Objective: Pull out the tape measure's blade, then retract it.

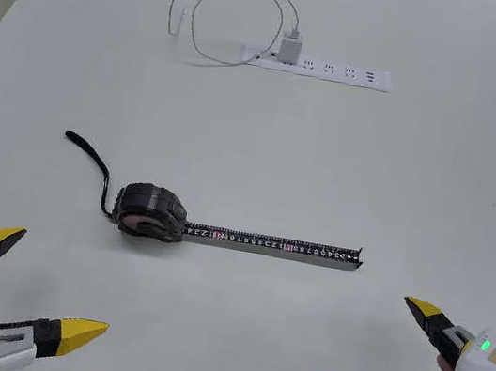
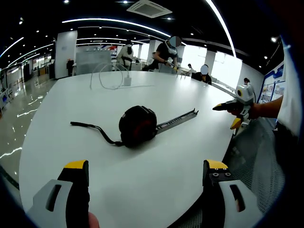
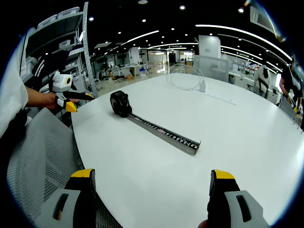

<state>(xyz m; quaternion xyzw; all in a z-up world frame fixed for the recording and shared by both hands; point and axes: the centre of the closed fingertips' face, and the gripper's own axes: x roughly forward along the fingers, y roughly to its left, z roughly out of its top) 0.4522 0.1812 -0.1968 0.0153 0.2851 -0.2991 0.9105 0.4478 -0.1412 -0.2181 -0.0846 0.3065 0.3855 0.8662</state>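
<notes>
A black tape measure lies on the white table, its blade drawn out to the right and ending in a hook. A black wrist strap trails off to its left. My left gripper hovers open at the near left edge, well short of the case. On the near right my right gripper is open too, a little short of the blade tip. Neither holds anything. In the right gripper view the case lies at the blade's far end.
A white power strip with a plugged charger and a looped white cable lies at the table's far side. People stand beyond the far edge in the left gripper view. The near table edge runs just below both grippers.
</notes>
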